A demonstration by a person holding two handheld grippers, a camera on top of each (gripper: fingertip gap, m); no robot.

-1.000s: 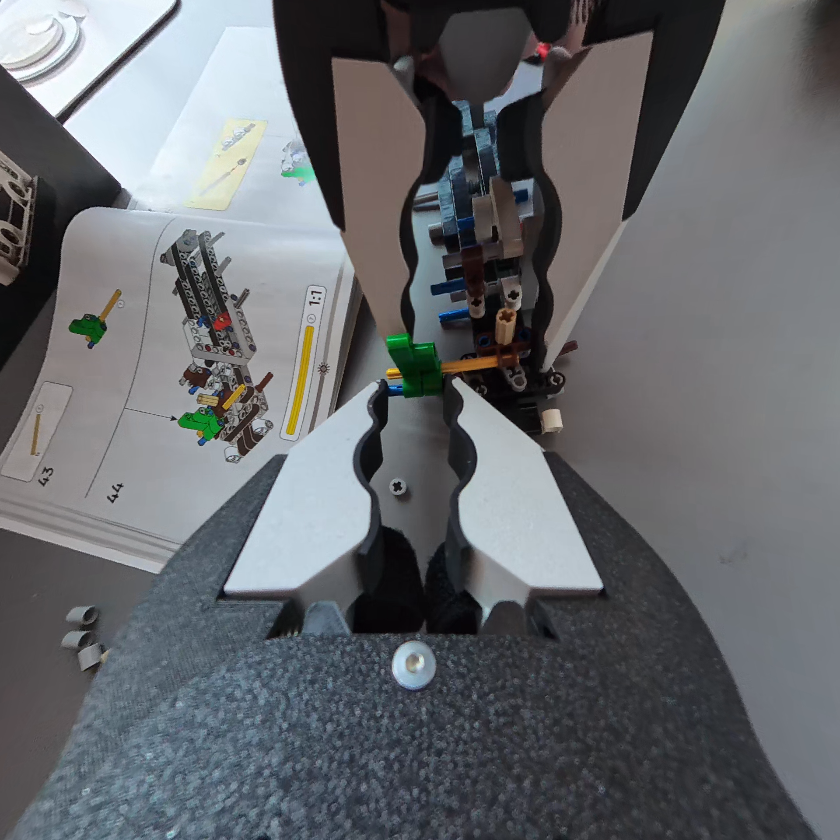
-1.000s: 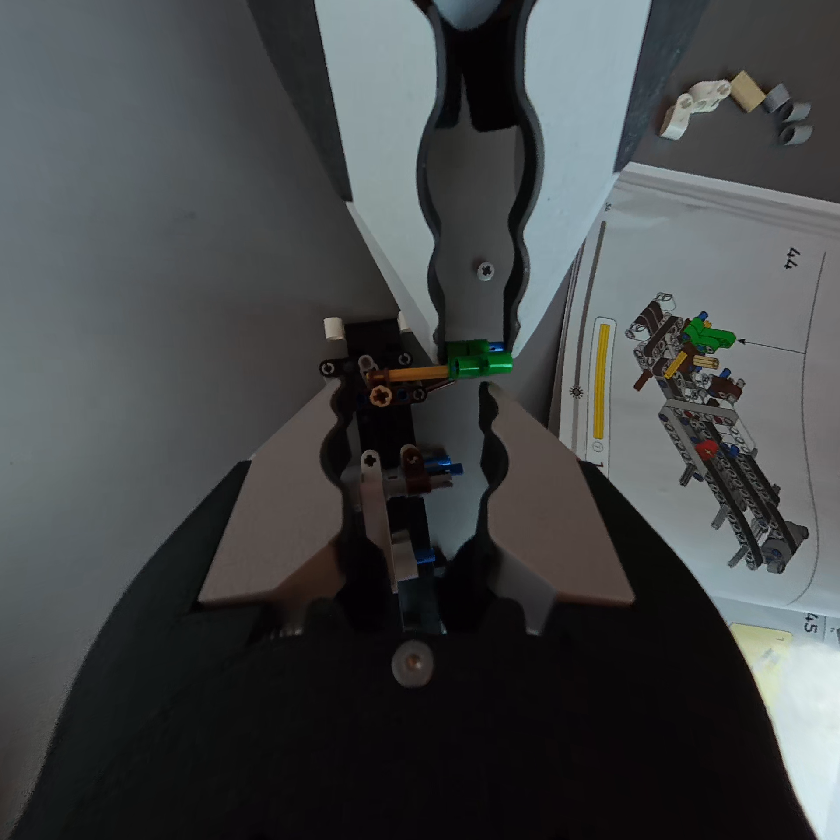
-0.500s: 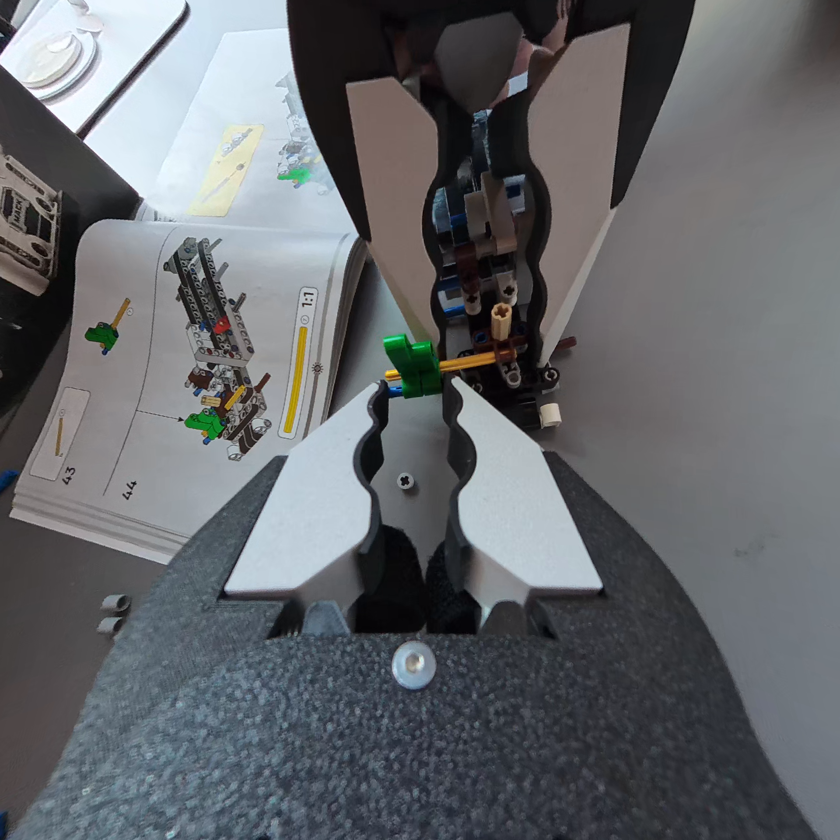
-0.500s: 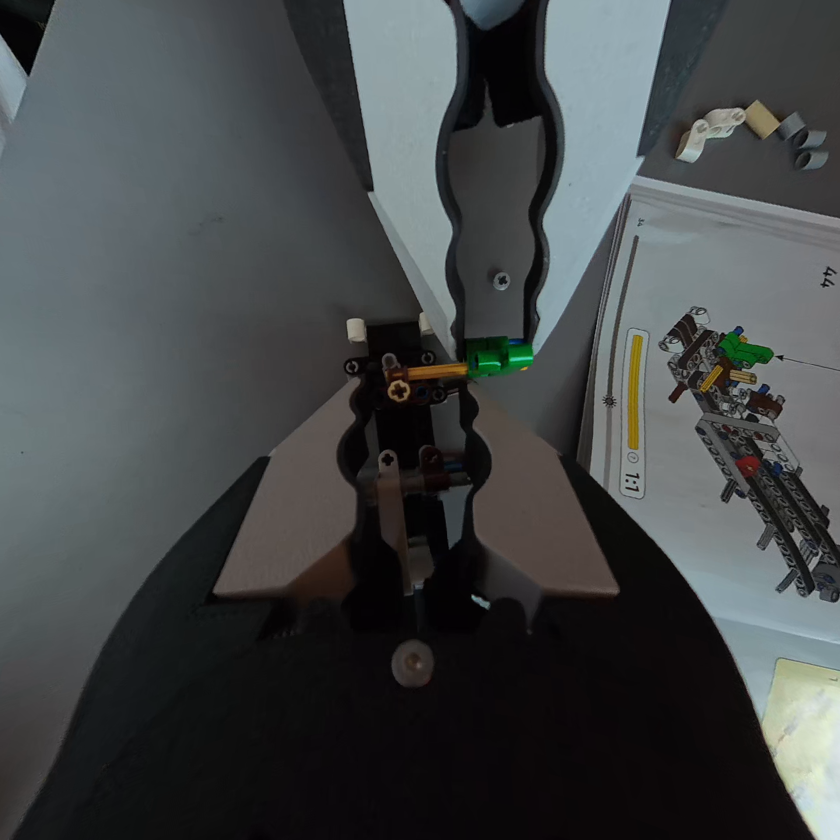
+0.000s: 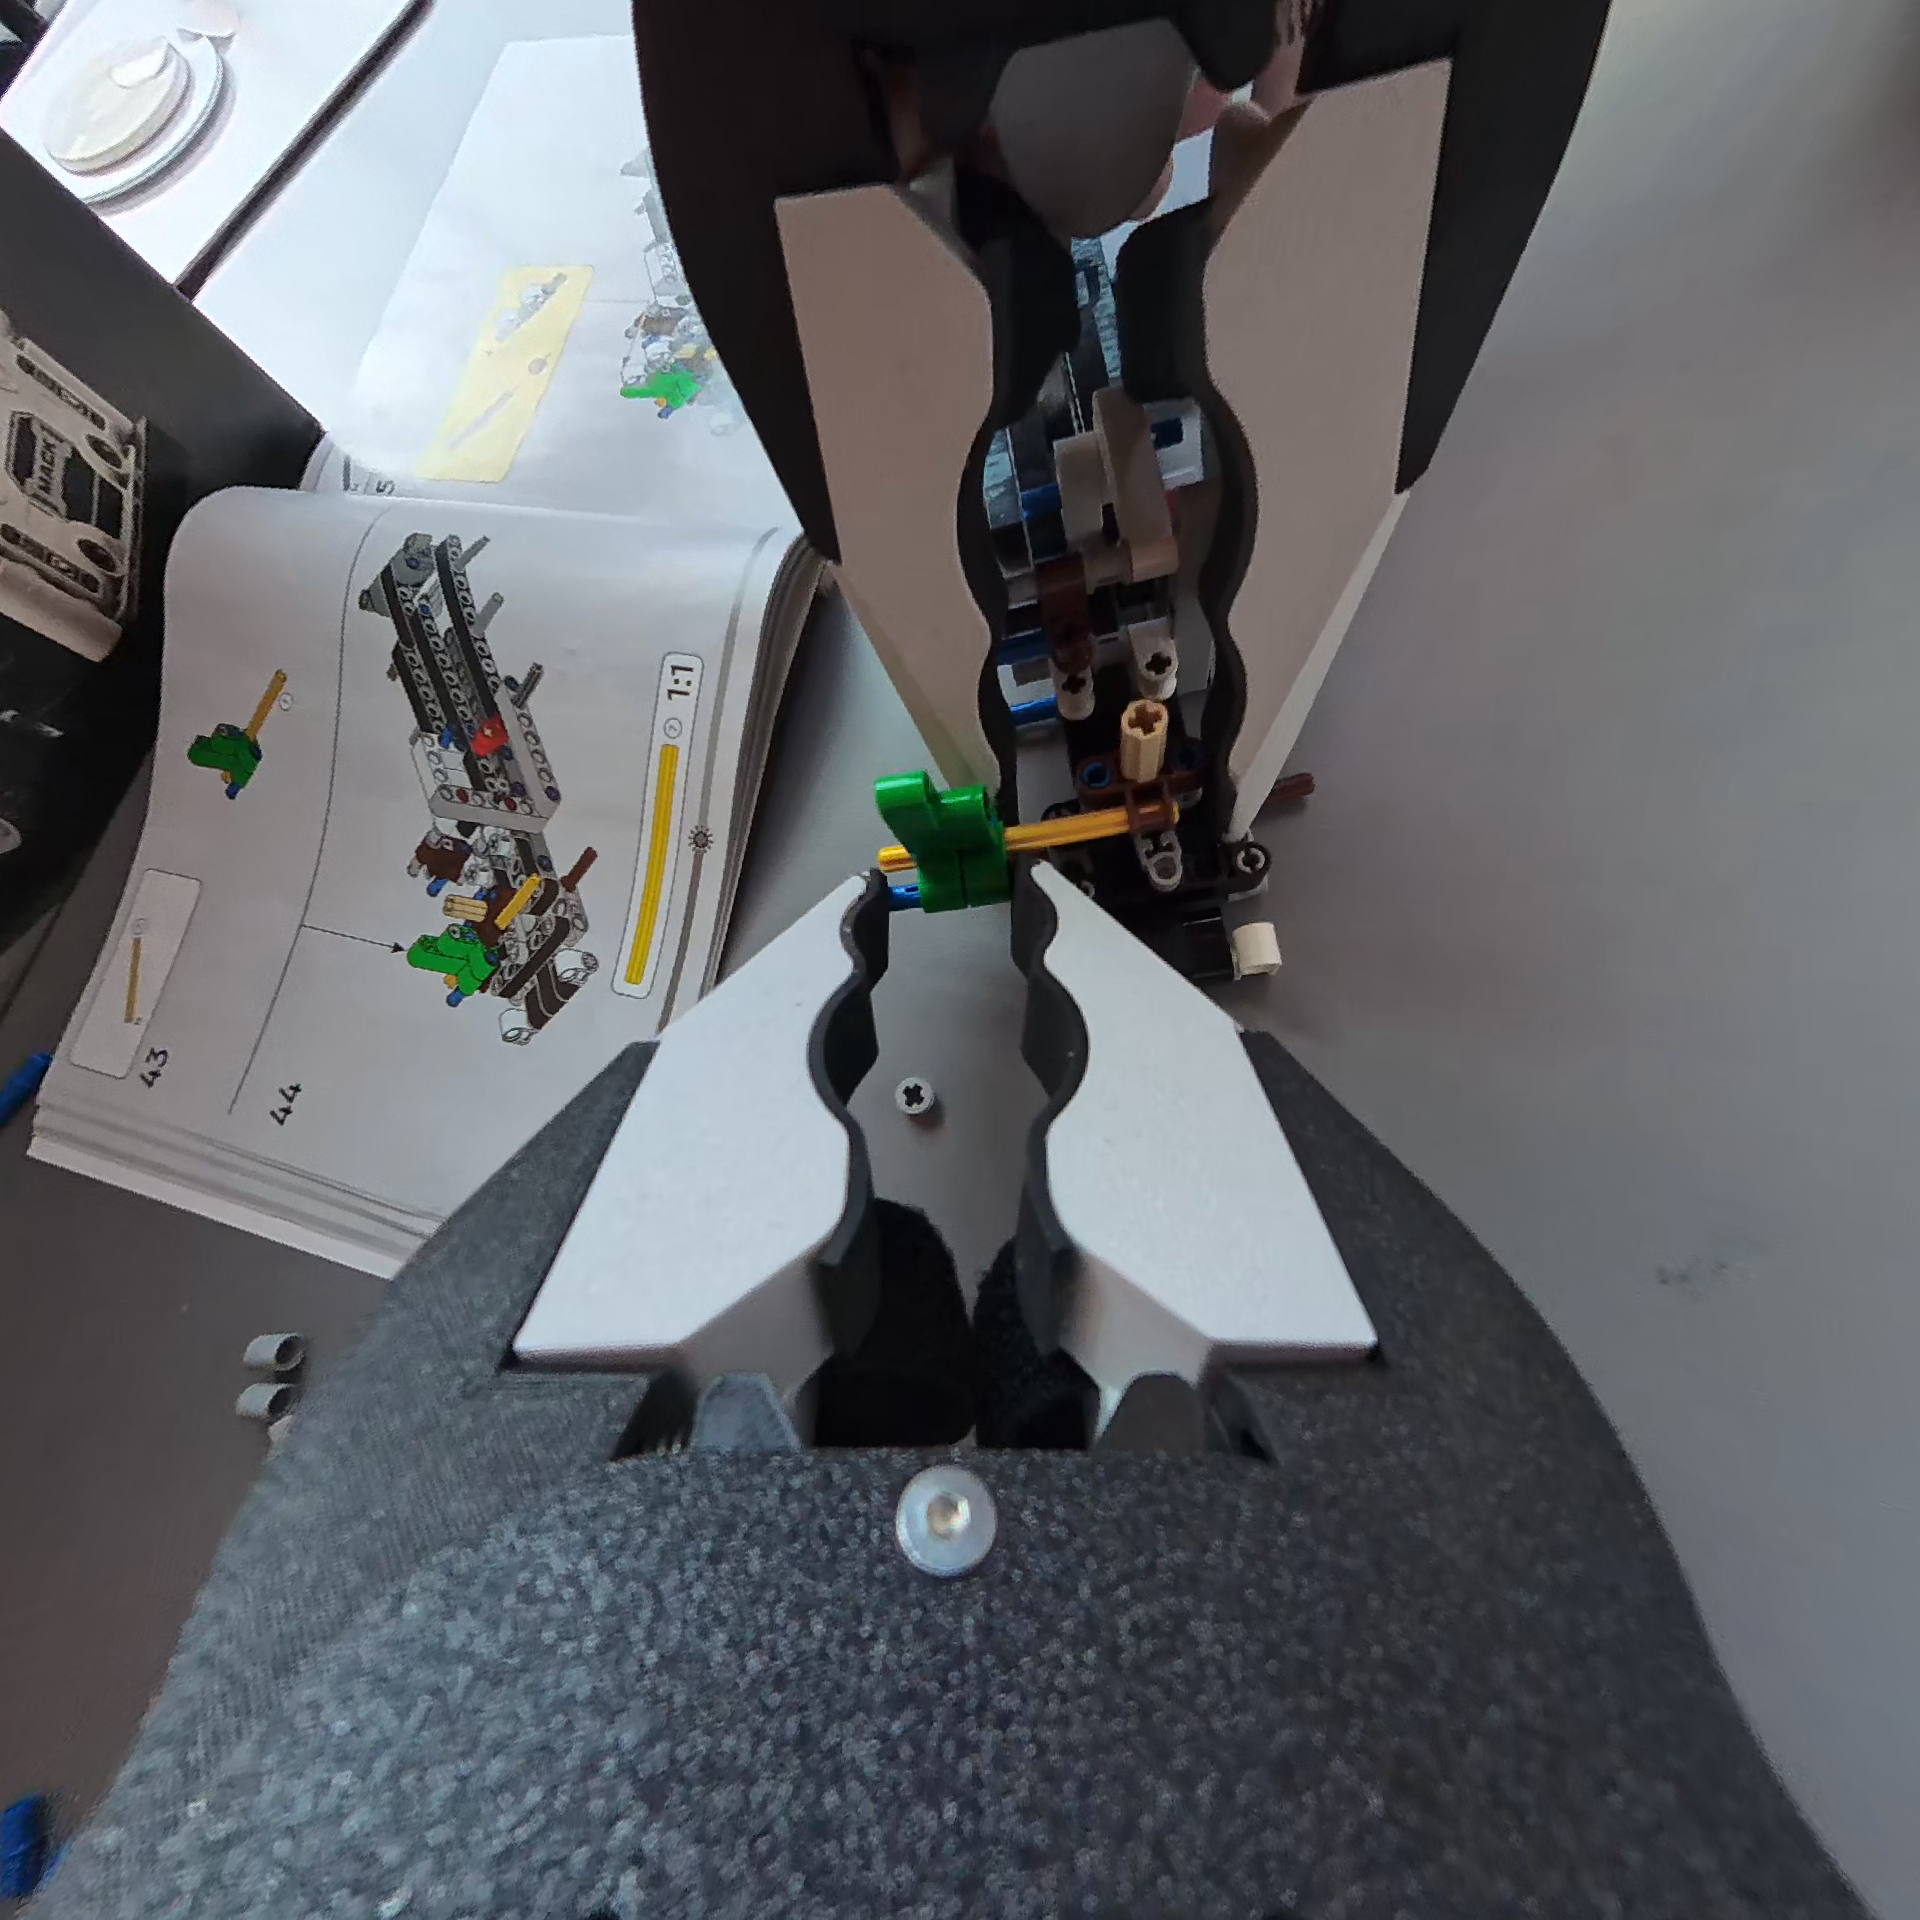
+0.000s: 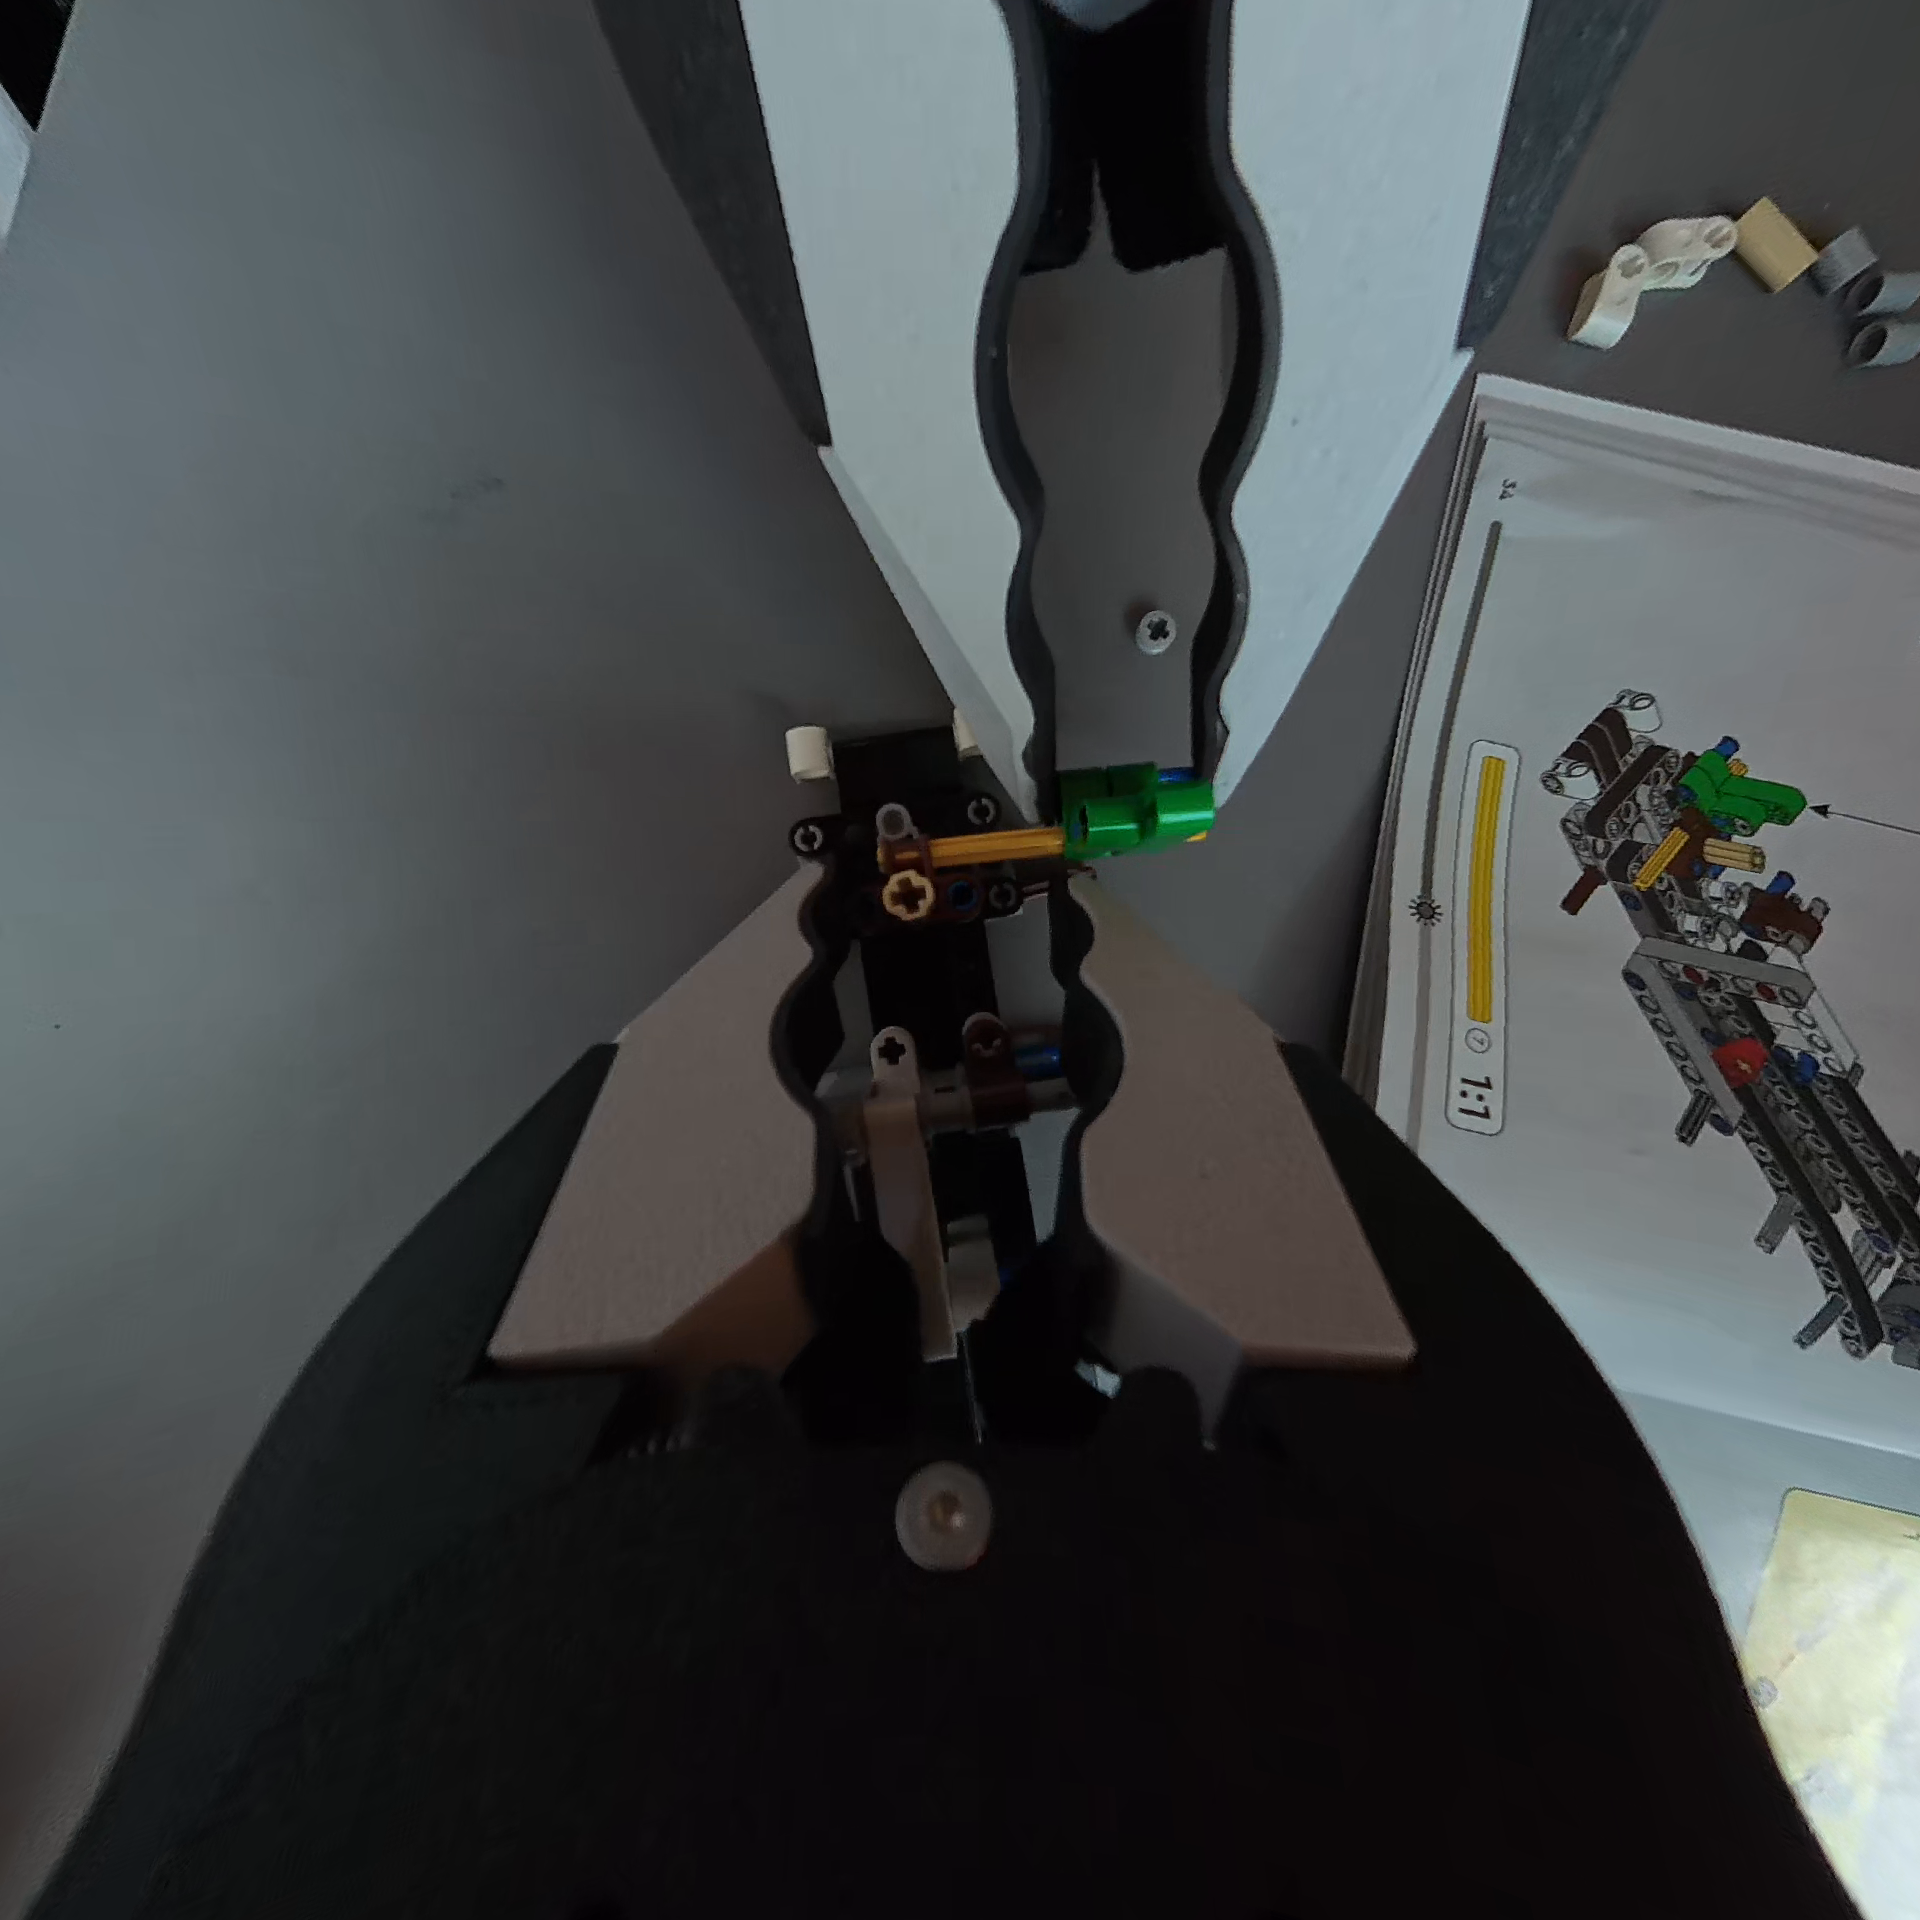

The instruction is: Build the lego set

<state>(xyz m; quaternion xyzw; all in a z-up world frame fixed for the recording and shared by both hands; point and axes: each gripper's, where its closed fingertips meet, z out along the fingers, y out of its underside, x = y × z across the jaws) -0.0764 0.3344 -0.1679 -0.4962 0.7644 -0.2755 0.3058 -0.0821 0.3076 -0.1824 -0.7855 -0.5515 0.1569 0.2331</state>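
Note:
My left gripper [image 5: 951,883] is shut on a green connector [image 5: 940,842] with a yellow axle [image 5: 1081,829] through it. The axle's far end sits in the front of the dark lego chassis model [image 5: 1127,582]. My right gripper [image 6: 951,894] is shut on that model [image 6: 914,987], which runs back between its fingers. In the right wrist view the left gripper [image 6: 1127,769] comes in from above with the green connector [image 6: 1132,810] and the axle [image 6: 992,847] pointing left into the model. In the left wrist view the right gripper [image 5: 1117,810] faces me.
An open instruction booklet [image 5: 416,831] lies left of the model on the grey table; it also shows in the right wrist view [image 6: 1662,935]. Loose white, tan and grey pieces [image 6: 1652,275] lie beyond it. Grey bushes [image 5: 272,1371], a black box [image 5: 62,540] and a white tray [image 5: 135,94] are at left. My left and right fingertips are right by each other.
My right gripper's fingers have closed in tighter on the model. Both grippers have shifted slightly over the table; the axle stays in the model's front.

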